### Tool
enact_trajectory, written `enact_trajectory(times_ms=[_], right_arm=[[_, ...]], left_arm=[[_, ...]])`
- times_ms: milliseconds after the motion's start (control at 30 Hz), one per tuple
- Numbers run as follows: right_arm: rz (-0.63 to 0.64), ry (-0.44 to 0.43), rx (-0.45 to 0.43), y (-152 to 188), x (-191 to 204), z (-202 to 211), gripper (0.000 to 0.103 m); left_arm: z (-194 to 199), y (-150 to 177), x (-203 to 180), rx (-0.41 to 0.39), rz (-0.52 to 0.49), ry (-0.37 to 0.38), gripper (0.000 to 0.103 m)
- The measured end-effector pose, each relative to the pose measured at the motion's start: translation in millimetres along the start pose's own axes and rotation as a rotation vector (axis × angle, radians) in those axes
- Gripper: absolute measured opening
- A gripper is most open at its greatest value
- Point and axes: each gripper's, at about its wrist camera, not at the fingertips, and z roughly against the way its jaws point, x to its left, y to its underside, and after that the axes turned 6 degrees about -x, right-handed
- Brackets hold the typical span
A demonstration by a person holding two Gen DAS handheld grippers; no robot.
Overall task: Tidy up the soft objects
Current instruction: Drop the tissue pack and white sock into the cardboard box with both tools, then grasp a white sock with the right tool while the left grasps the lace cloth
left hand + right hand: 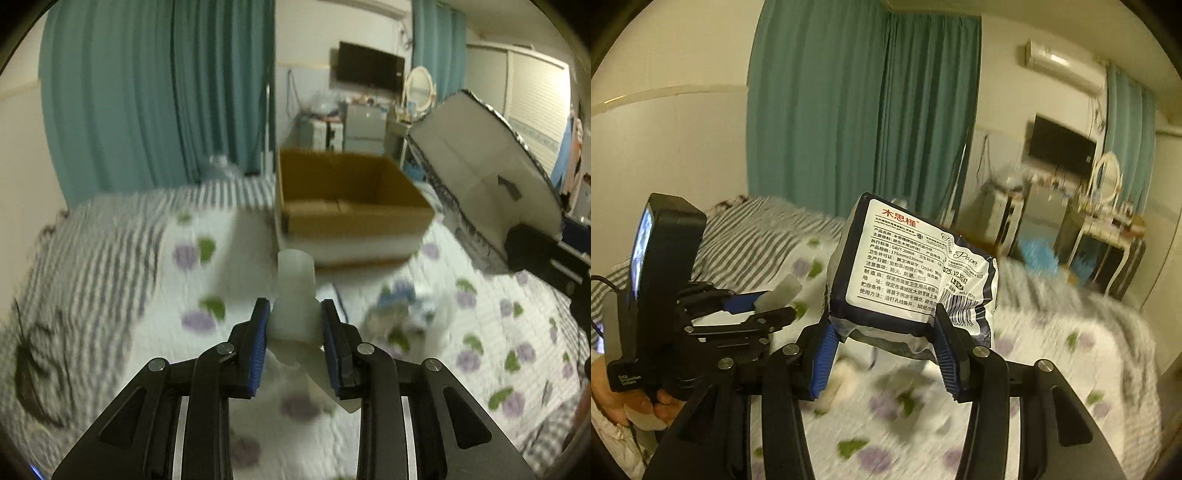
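Note:
My left gripper (293,319) is shut on a small white translucent soft piece (295,299), held above the bed; in the right wrist view the same gripper (775,301) appears at the left, a hand under it. My right gripper (882,334) is shut on a pack of tissue paper (905,273), white and dark blue with printed text and a barcode. That pack (487,173) shows at the upper right of the left wrist view, lifted above the bed. An open cardboard box (351,199) stands on the bed beyond the left gripper.
The bed carries a white quilt with purple flowers (480,332) and a grey striped cover (110,236). A small soft item with blue print (402,310) lies on the quilt at right. Teal curtains (147,92), a wall television (369,68) and a dressing table with an oval mirror (1108,177) stand behind.

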Motion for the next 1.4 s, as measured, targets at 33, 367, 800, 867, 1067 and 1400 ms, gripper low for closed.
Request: enact_trajectory(times_ms=[33, 367, 800, 867, 1067, 1400], right_arm=[[0.007, 0.011, -0.014, -10, -5, -6, 0.048], [-0.084, -0.02, 0.041, -57, -70, -135, 0.048], [-0.265, -0.071, 0.137, -8, -133, -231, 0.062], [-0.267, -0.058, 0.118, -10, -137, -223, 0.068], [-0.203, 0.006, 0.06, -32, -138, -170, 0.083], [-0.068, 0.097, 0.011, -72, -118, -37, 0.097]], left_arm=[[-3, -11, 0, -0.017, -0.005, -0.001, 0.027], [-83, -87, -9, -0.039, -0.035, 0.017, 0.027], [-181, -86, -25, -0.018, -0.084, 0.018, 0.034], [-180, -88, -26, -0.024, -0.068, 0.026, 0.051], [-141, -104, -27, -0.101, -0.043, -0.026, 0.081], [-6, -115, -19, -0.27, -0.056, -0.087, 0.094]])
